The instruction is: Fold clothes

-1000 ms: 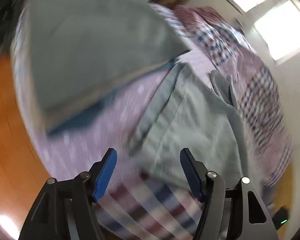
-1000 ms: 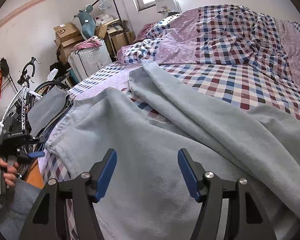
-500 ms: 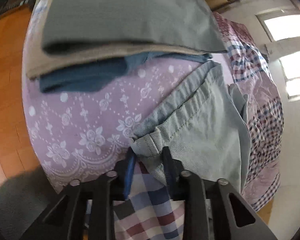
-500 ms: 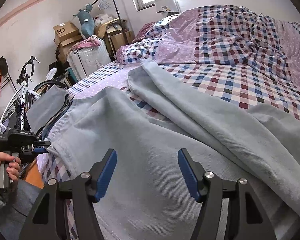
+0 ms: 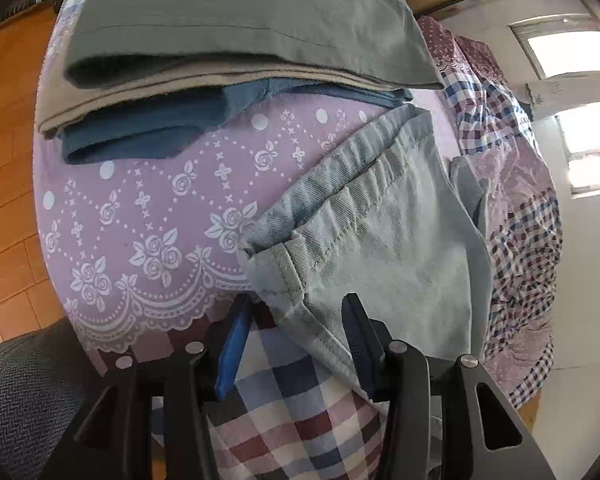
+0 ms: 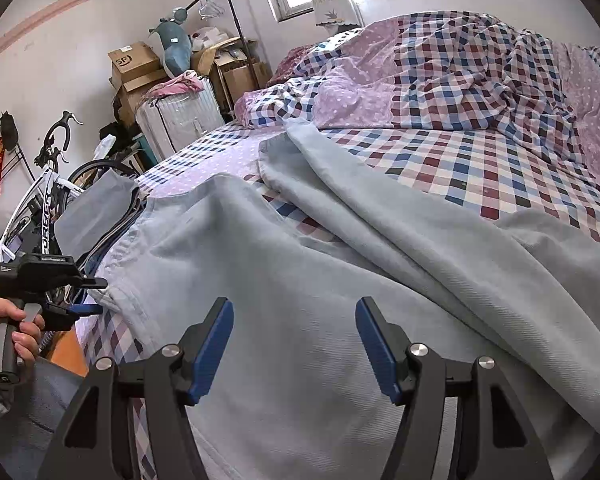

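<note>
Pale blue trousers (image 6: 300, 280) lie spread across the checked bed, waistband toward the left edge, legs running right. In the left wrist view the waistband corner (image 5: 284, 272) sits between the blue pads of my left gripper (image 5: 296, 340), whose jaws stand partly apart around the cloth. The left gripper also shows in the right wrist view (image 6: 88, 296) at the waistband corner. My right gripper (image 6: 296, 344) is open and empty, hovering over the seat of the trousers.
A stack of folded clothes (image 5: 220, 40), grey over beige over blue, lies on the bed's left end, also visible in the right wrist view (image 6: 100, 208). A rumpled checked quilt (image 6: 460, 80) covers the far bed. A bicycle (image 6: 40, 200), suitcase and boxes stand beyond. Wooden floor (image 5: 4, 160) lies below.
My left gripper came down to the waistband corner and narrowed its jaws around it, then widened them a little. The right gripper has stayed open and still.
</note>
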The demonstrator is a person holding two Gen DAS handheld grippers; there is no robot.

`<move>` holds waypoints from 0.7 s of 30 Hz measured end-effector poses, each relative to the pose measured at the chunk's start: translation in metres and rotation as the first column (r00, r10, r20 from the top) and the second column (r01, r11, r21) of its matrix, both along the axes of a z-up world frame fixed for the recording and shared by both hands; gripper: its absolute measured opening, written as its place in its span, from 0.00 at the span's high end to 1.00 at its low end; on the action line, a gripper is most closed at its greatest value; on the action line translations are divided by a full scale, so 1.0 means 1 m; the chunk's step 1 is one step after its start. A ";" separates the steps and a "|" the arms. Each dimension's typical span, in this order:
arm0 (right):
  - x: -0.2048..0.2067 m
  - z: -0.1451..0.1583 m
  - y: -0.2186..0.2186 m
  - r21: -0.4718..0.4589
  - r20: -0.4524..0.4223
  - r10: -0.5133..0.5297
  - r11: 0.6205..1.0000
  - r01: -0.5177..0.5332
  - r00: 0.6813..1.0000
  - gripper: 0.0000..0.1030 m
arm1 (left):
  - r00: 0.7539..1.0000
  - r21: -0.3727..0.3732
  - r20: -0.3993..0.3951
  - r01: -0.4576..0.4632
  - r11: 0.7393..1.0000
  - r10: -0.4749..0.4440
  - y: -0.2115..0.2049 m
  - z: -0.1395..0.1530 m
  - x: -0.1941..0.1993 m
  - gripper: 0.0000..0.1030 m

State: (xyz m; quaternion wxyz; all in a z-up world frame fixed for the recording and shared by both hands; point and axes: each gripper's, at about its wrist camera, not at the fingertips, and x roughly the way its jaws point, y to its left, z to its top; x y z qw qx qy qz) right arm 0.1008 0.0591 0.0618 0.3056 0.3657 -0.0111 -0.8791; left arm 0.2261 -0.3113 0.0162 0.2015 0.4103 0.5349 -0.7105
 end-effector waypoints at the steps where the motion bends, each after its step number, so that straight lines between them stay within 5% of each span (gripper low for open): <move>1: 0.000 0.000 0.001 -0.001 0.001 -0.001 1.000 0.001 1.000 0.35 | 1.000 -0.008 -0.007 -0.004 1.000 0.004 0.000 0.004 0.000 0.61; 2: 0.000 0.000 0.001 -0.001 0.002 -0.001 1.000 0.001 1.000 0.35 | 1.000 -0.015 -0.022 -0.010 1.000 0.010 -0.001 0.009 -0.001 0.79; 3: 0.000 0.000 0.001 -0.002 0.002 -0.002 1.000 0.002 1.000 0.35 | 0.999 -0.027 -0.029 -0.014 1.000 0.013 -0.002 0.015 -0.001 0.82; 9: 0.001 -0.001 -0.002 0.007 0.002 0.001 1.000 -0.001 1.000 0.35 | 0.999 -0.032 -0.047 0.016 0.999 -0.017 -0.012 0.021 -0.016 0.82; 14: 0.003 -0.003 0.004 -0.012 0.019 -0.007 1.000 0.007 1.000 0.35 | 0.999 -0.019 -0.002 0.034 0.999 -0.034 -0.009 -0.002 -0.023 0.67; 21: 0.026 0.009 0.073 -0.090 0.053 -0.161 0.982 0.165 0.986 0.34 | 0.997 -0.097 -0.029 0.067 0.993 -0.070 -0.002 -0.002 -0.027 0.68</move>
